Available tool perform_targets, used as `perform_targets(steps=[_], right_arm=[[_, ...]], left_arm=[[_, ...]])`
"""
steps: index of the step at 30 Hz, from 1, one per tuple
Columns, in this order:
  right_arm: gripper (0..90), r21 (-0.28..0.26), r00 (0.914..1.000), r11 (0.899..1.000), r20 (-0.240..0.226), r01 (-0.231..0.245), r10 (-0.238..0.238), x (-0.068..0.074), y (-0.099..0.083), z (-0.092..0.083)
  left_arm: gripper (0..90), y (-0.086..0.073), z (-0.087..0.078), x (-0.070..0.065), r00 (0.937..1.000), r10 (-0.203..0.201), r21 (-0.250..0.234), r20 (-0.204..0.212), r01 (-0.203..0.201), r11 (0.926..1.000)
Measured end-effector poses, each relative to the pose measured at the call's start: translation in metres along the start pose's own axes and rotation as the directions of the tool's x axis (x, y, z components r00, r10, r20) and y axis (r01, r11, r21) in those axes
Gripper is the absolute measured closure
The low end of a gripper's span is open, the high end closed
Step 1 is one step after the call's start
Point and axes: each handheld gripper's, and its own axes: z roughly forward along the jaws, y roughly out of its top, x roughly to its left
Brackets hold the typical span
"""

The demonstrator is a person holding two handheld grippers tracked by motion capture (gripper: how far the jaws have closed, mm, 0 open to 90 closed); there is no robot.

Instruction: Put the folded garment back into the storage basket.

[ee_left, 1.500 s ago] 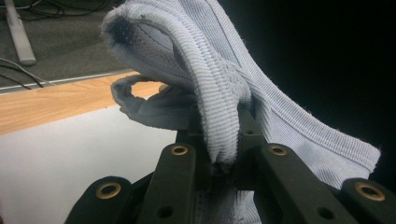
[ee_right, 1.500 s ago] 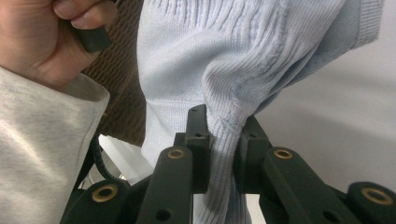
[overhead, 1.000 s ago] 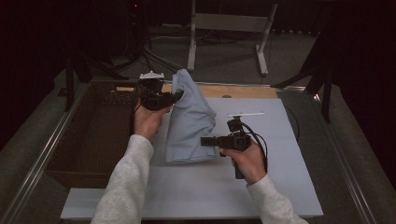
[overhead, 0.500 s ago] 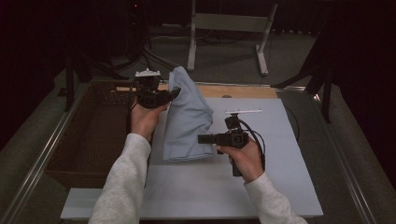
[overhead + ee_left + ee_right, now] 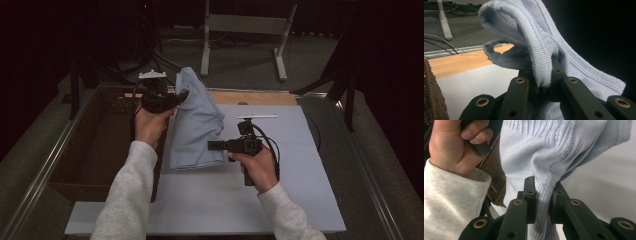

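A pale blue knitted garment hangs lifted between both hands, its lower edge resting on the white table top. My left gripper is shut on its upper part, near the top left. In the left gripper view the ribbed knit is pinched between the black jaws. My right gripper is shut on the garment's right side, lower down. The right gripper view shows the knit squeezed between its jaws, with the other hand behind.
A brown wicker basket stands to the left of the white board. A strip of wooden table top runs behind the board. A metal stand and cables lie on the floor beyond.
The right hand has shifted slightly to the left and down with its hold on the garment. The left hand stays where it was.
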Motion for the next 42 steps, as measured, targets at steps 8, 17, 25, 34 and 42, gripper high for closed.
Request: perform_targets(steps=[8, 17, 25, 34, 42], right_arm=[[79.0, 0.0, 0.9998, 1.0, -0.013, 0.013, -0.013, 0.011, 0.007, 0.008], [79.0, 0.008, 0.999, 1.0, -0.035, 0.027, -0.027, 0.025, 0.014, 0.022], [79.0, 0.024, 0.9988, 0.999, -0.042, 0.027, -0.026, 0.031, 0.019, 0.034], [78.9, 0.03, 0.9993, 0.999, -0.035, 0.016, -0.015, 0.031, 0.02, 0.047], [79.0, 0.038, 0.9993, 0.999, -0.036, 0.013, -0.012, 0.034, 0.022, 0.057]], left_arm=[[82.2, 0.005, -0.009, 0.003, 0.9999, 0.004, -0.007, -0.014, -0.004, 1.0], [82.2, 0.008, -0.023, 0.01, 0.9993, 0.002, -0.017, -0.037, -0.003, 0.9999], [82.1, 0.008, -0.033, 0.017, 0.9981, -0.005, -0.02, -0.062, 0.004, 0.9998], [82.1, 0.01, -0.039, 0.021, 0.9968, -0.001, -0.015, -0.08, -0.001, 0.9999], [82.1, 0.01, -0.043, 0.024, 0.996, -0.002, -0.018, -0.09, 0.001, 0.9998]])
